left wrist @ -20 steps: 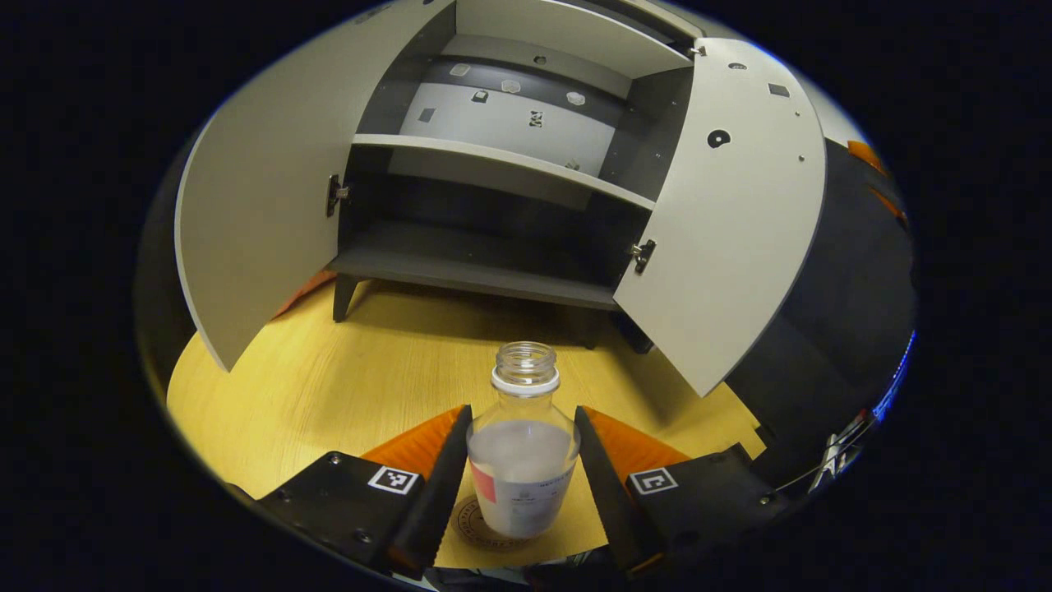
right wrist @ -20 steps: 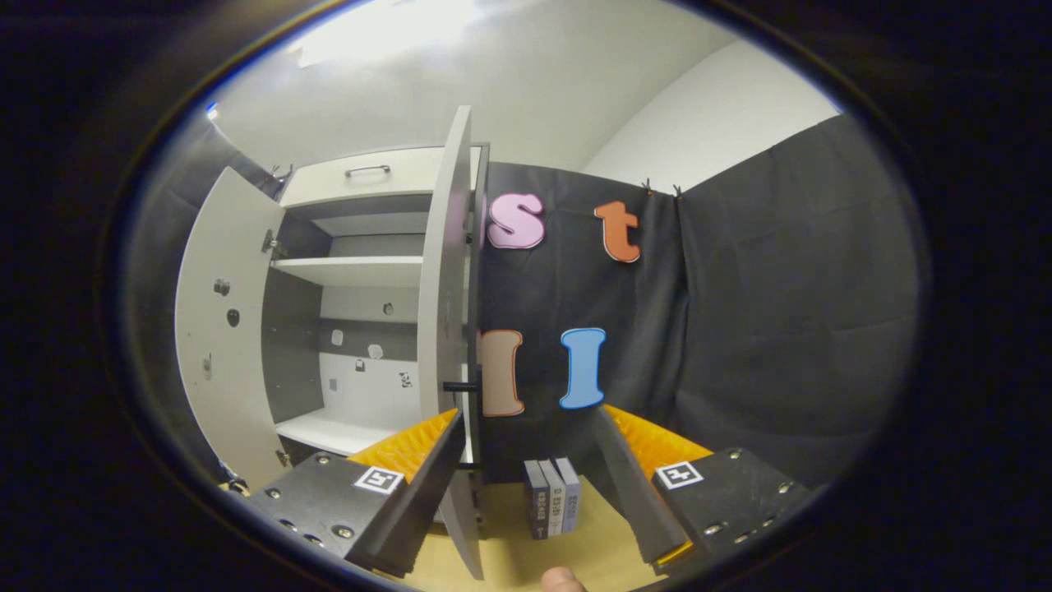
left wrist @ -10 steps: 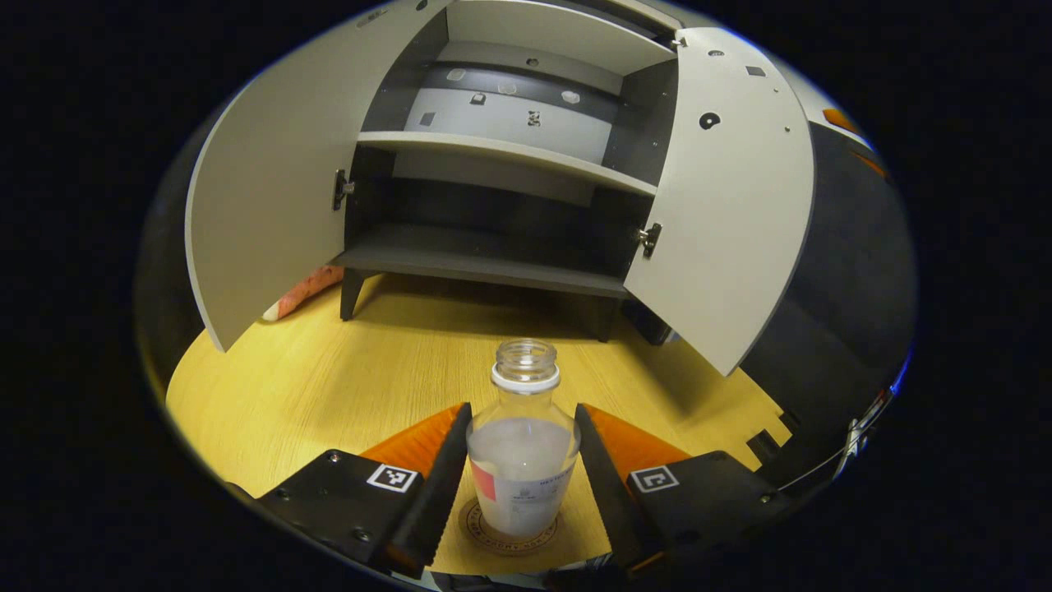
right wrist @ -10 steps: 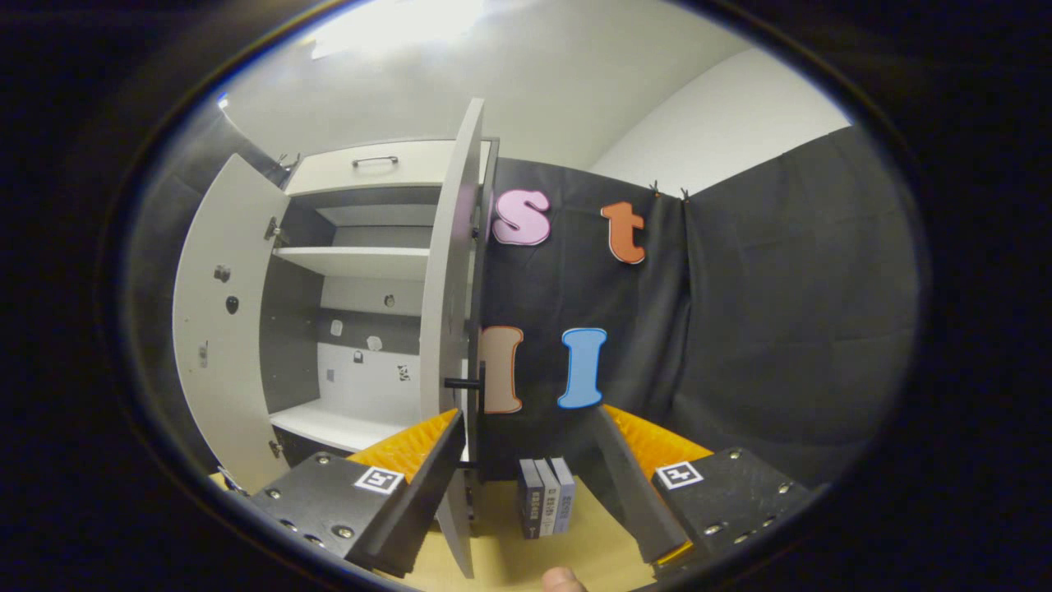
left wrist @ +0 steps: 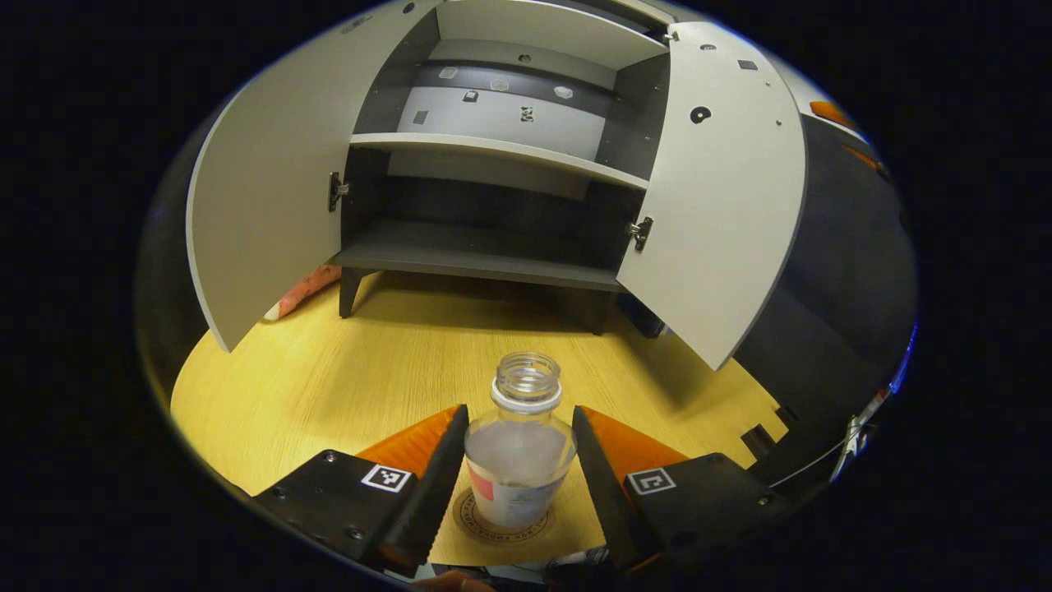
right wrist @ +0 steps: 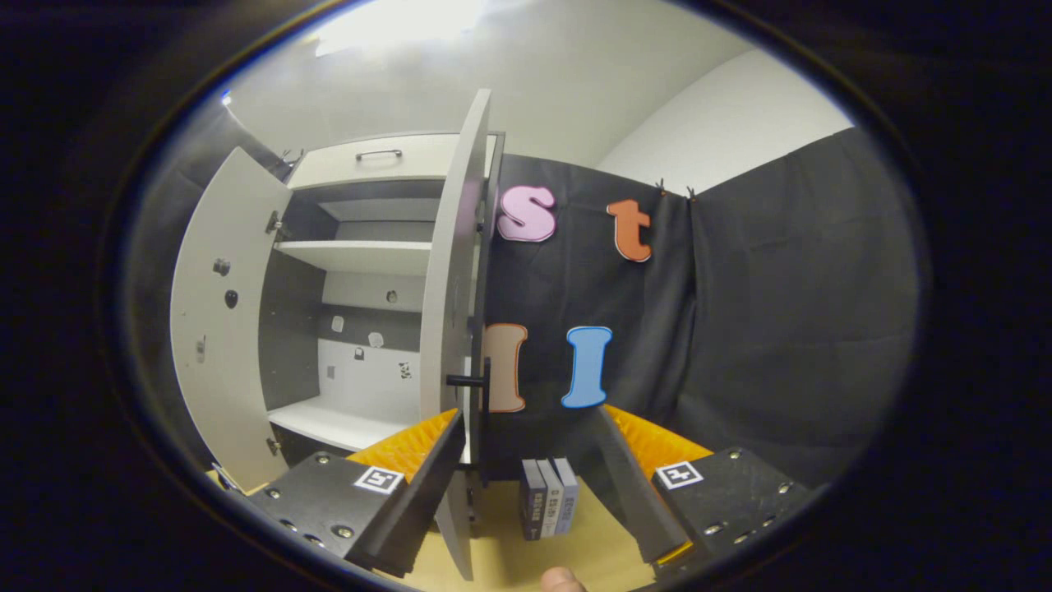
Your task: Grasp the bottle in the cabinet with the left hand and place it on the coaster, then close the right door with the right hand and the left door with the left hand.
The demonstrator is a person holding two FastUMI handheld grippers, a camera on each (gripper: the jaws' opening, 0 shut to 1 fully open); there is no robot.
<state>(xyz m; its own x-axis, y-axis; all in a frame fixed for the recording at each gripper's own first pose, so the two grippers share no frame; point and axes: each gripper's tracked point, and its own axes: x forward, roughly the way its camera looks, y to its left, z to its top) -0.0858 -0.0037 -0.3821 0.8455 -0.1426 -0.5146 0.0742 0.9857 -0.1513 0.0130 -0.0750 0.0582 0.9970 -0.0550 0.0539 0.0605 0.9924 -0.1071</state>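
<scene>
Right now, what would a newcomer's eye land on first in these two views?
In the left gripper view, an uncapped clear bottle stands upright on a round coaster on the wooden tabletop, between the left gripper fingers. Behind it the cabinet gapes with both doors open. In the right gripper view, the right door stands edge-on just ahead of the open right gripper.

Worktop [left wrist: 329, 386]: light wood-grain, yellowish. On it: cabinet [left wrist: 493, 164] at the far side, standing on dark legs, both doors open. Round coaster [left wrist: 472, 520] near the front edge, clear uncapped bottle [left wrist: 518, 460] upright on it. Right gripper view: three small boxes [right wrist: 548, 509] stand upright side by side on the worktop, just beside the right door's edge.
</scene>
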